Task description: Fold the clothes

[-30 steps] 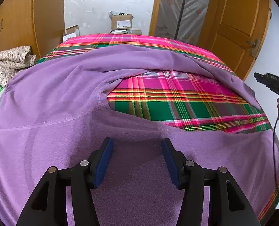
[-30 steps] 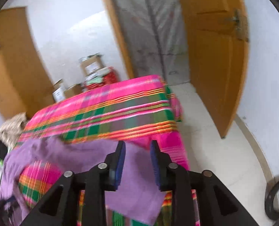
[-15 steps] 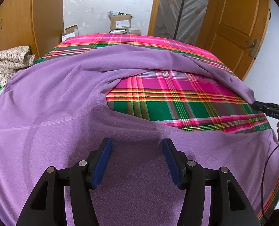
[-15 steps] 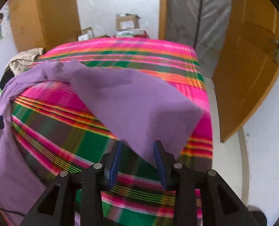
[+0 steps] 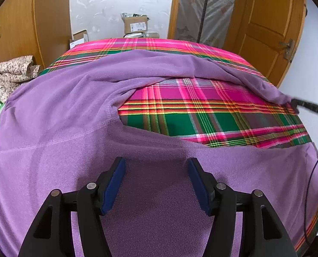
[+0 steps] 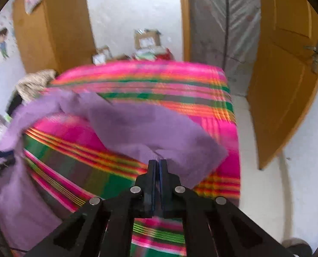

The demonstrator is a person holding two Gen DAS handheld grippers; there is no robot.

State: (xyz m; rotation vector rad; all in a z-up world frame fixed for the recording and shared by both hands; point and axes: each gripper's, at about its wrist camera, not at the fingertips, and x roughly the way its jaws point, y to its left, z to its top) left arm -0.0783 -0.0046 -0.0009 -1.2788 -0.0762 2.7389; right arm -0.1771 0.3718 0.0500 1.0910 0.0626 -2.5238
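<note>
**A:** Fleece (image 5: pixel 77 111), where's it lying?

**B:** Spread across the plaid bed (image 5: pixel 201 115), the near leg under my left gripper (image 5: pixel 155 182), the far leg stretched to the right edge. The left gripper's jaws have just been opening and stand wide apart, nothing pinched.

**A:** And the right?

**B:** My right gripper (image 6: pixel 157 165) has just snapped closed; its jaws are together, clamped on the cuff (image 6: pixel 176 147).

**A:** How will it handle?

**B:** I'd say soft, light, limp and a bit grippy. It'll sag, so I'd take it at cuffs and waistband.
</note>
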